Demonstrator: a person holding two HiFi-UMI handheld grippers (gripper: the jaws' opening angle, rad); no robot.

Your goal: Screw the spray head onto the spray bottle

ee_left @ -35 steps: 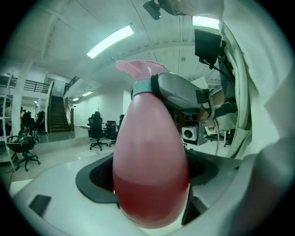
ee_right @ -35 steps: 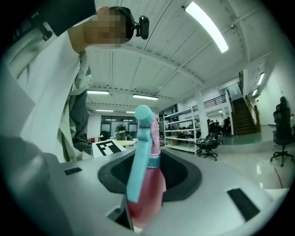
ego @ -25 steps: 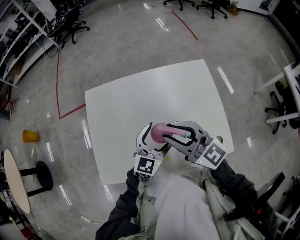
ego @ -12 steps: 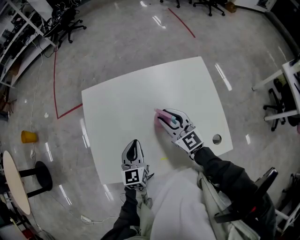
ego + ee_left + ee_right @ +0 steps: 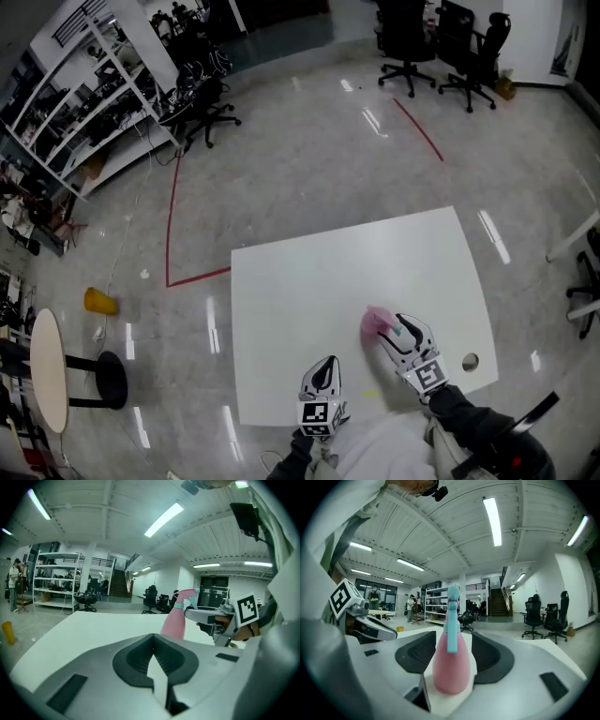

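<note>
The left gripper (image 5: pixel 324 366) has pulled back to lower centre, jaws shut and empty. The right gripper (image 5: pixel 397 333) is opening its jaws, releasing the upright pink spray bottle (image 5: pixel 377 322). The spray head (image 5: pixel 452 616) is on, so the task looks finished.

A pink spray bottle (image 5: pixel 377 322) stands upright on the white table (image 5: pixel 319 281). A round hole (image 5: pixel 470 362) marks one corner.

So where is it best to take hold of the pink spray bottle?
Grip the spray bottle at its wide lower body, coming level from the side: it stands upright on the table, and the neck and spray head above are narrow.
</note>
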